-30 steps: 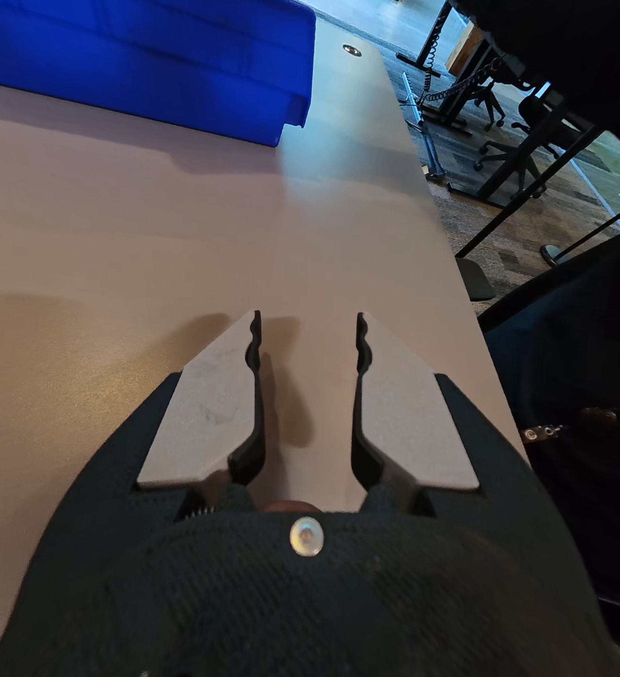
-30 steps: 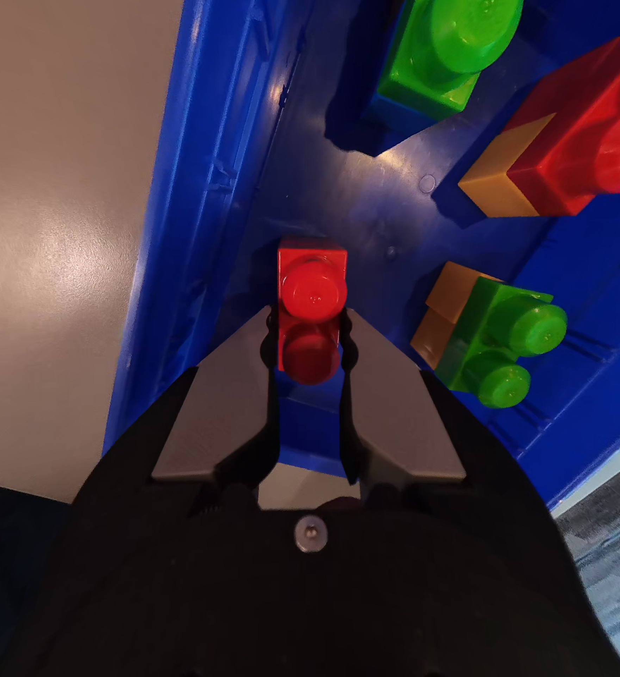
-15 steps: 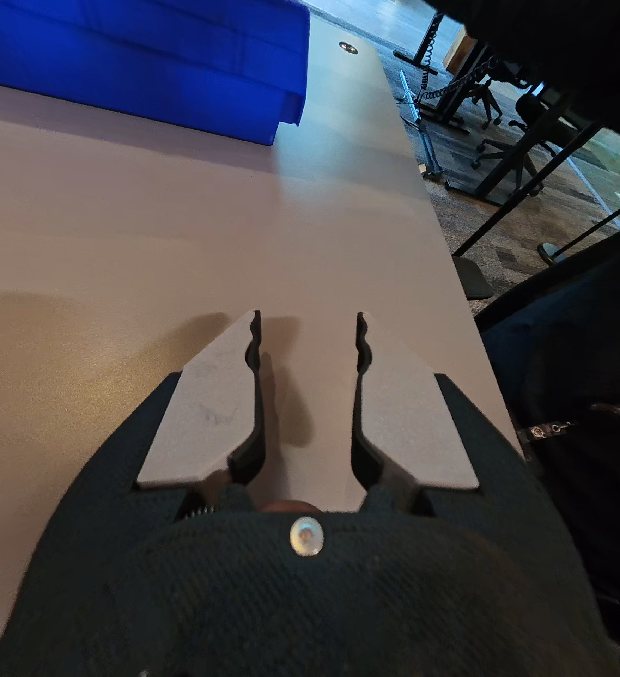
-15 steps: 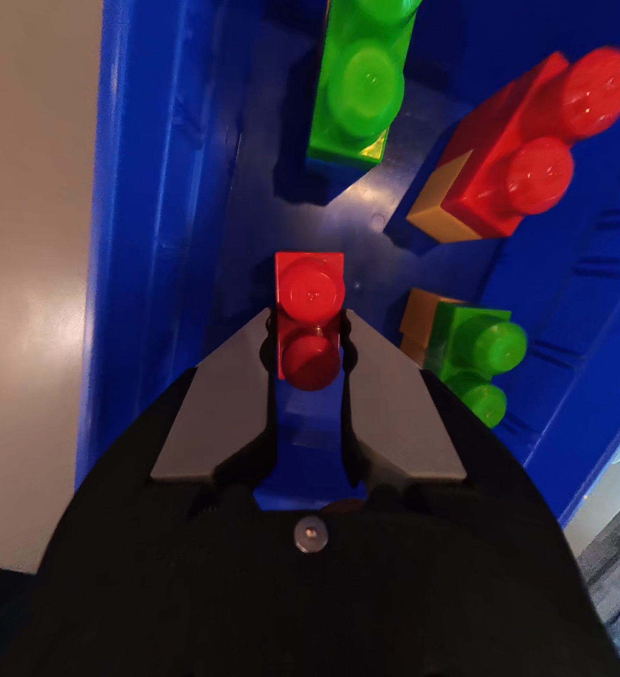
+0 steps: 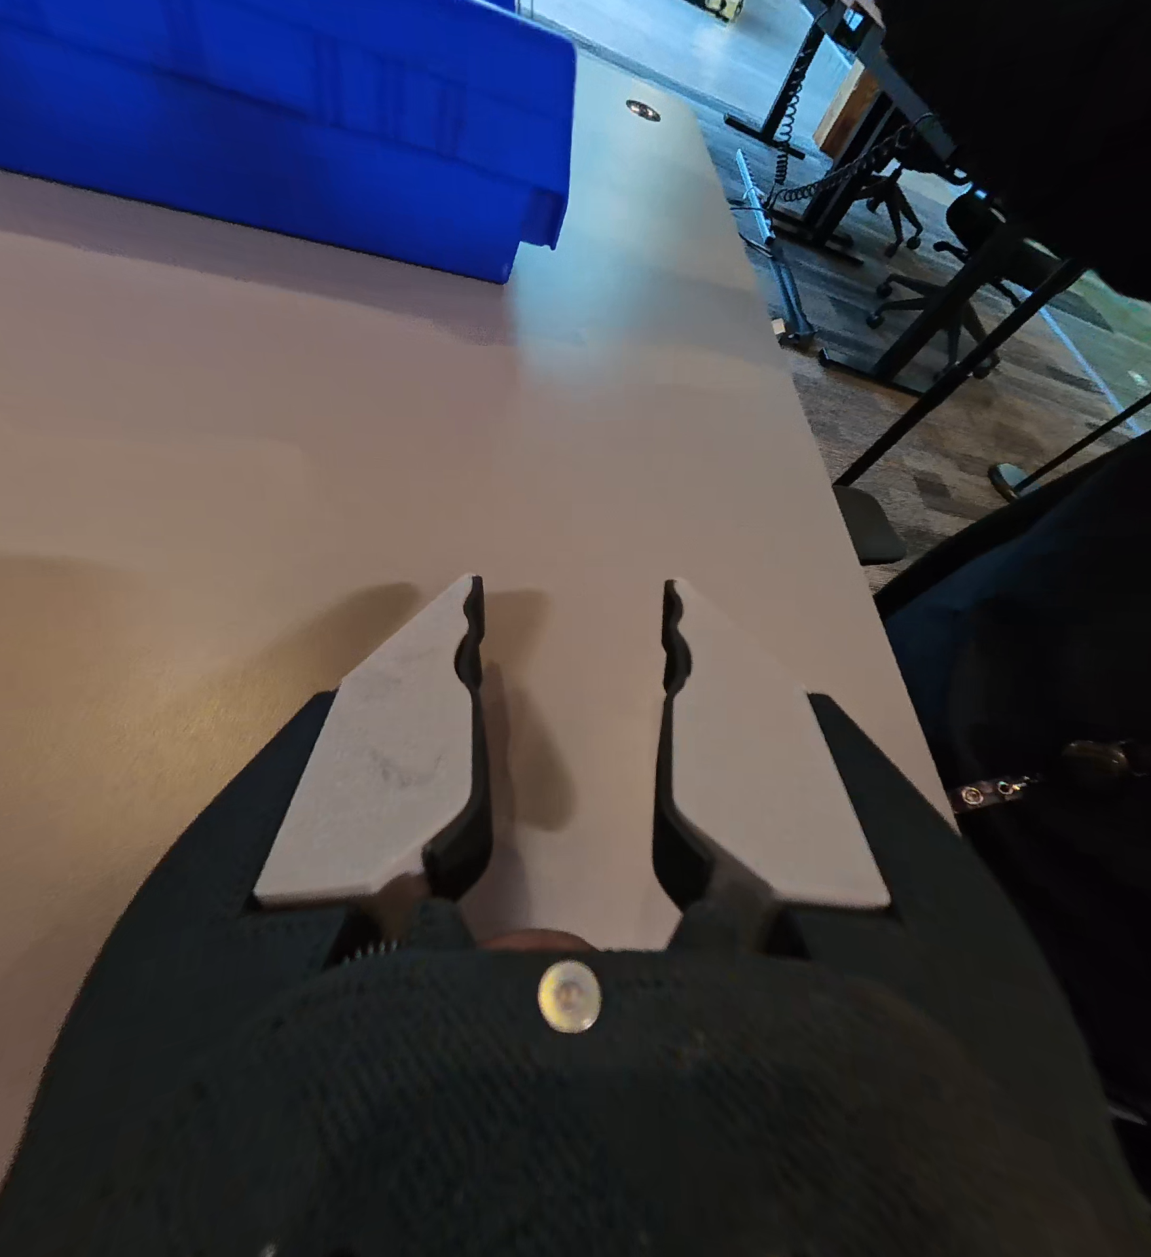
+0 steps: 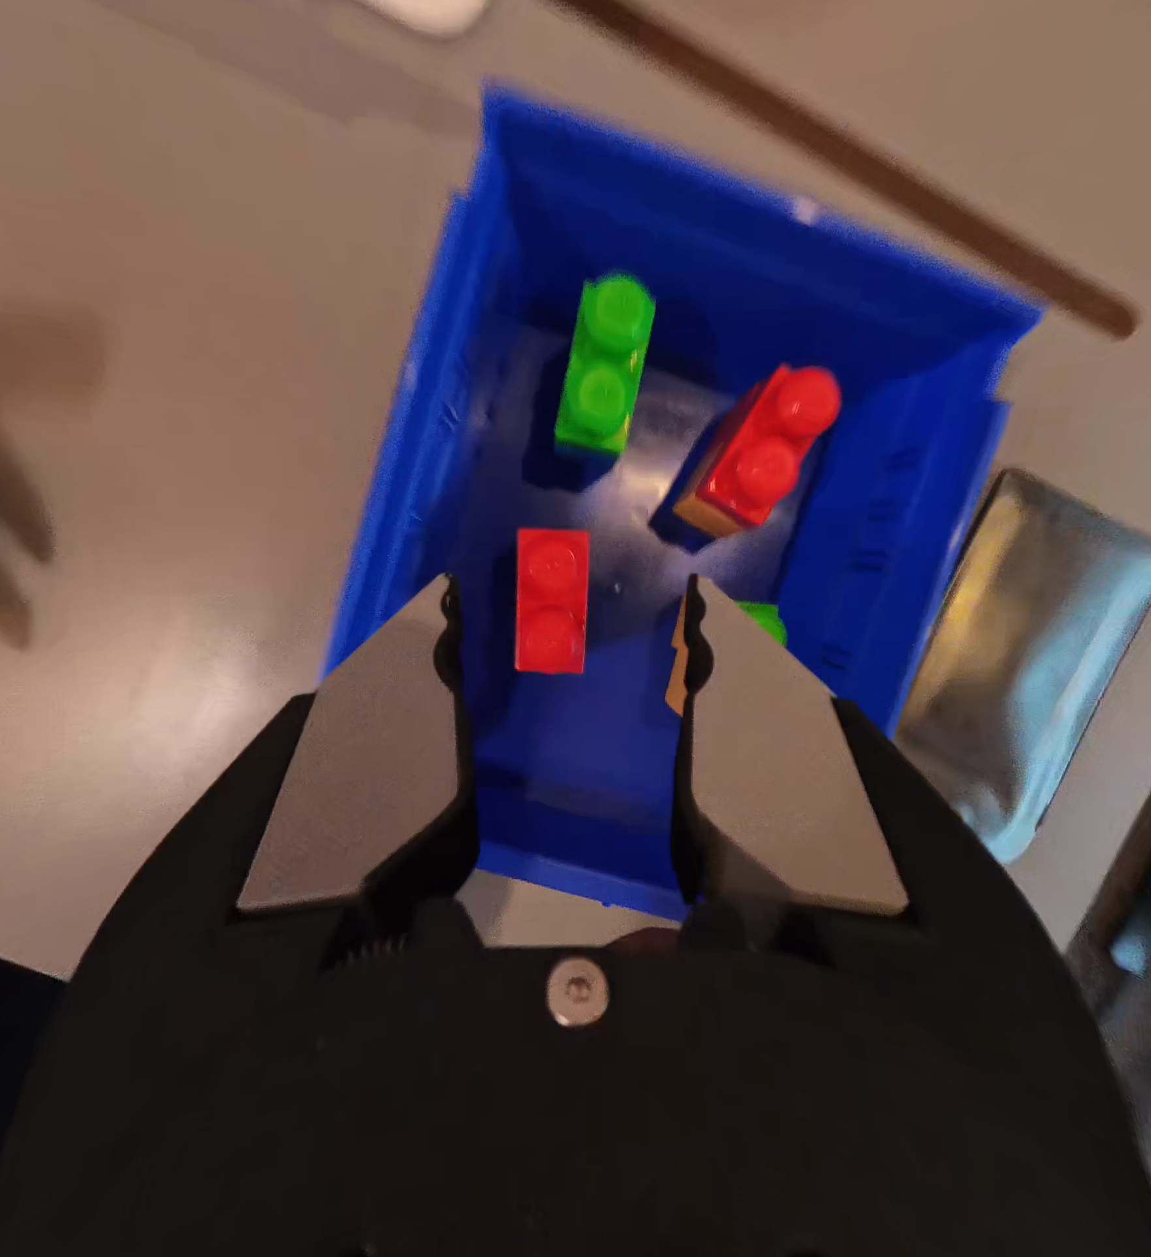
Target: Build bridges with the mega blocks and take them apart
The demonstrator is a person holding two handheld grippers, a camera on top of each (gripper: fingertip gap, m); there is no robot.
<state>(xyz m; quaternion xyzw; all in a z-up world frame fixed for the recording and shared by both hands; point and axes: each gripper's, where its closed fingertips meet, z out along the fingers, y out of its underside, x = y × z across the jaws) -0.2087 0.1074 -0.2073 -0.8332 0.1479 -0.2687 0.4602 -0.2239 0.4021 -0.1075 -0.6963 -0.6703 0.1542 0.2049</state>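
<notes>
Showing only right-view: blocks (image 6: 551, 600) inside bin (image 6: 886, 544).

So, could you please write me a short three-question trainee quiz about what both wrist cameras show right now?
1. True or false: the right gripper grips the lone red block.
2. Which container holds the blocks? A) blue bin B) a cardboard box
3. Fill in: the left gripper is open above the bare ____.

Key: 1 false, it is open with the block lying in the bin; 2 A; 3 table.
</notes>
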